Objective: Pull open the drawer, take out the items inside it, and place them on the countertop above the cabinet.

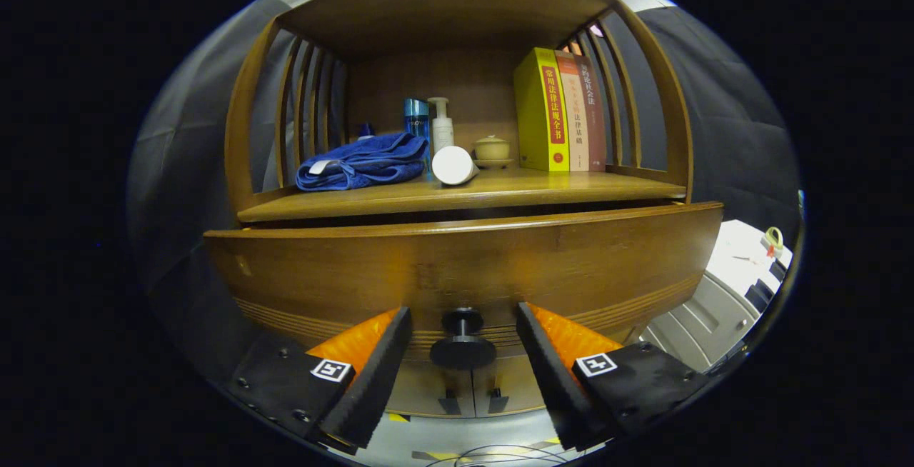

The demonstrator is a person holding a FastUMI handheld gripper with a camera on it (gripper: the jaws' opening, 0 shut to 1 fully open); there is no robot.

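Hand-held gripper (463,342) spread wide, fingers flanking the knob (463,344) without touching. Drawer (464,267) pulled slightly out beneath the table (500,192). Up there: towel (364,161), bottles (441,124), books (560,110).

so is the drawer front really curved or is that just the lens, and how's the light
Gripper view: the fisheye bows the drawer front and the shelf posts, so the curve is probably the lens, though I cannot rule out a shaped front. Light is dim and warm, with a soft sheen on the wood. The knob and books look sharp. The gripper is open, its fingers either side of the knob.
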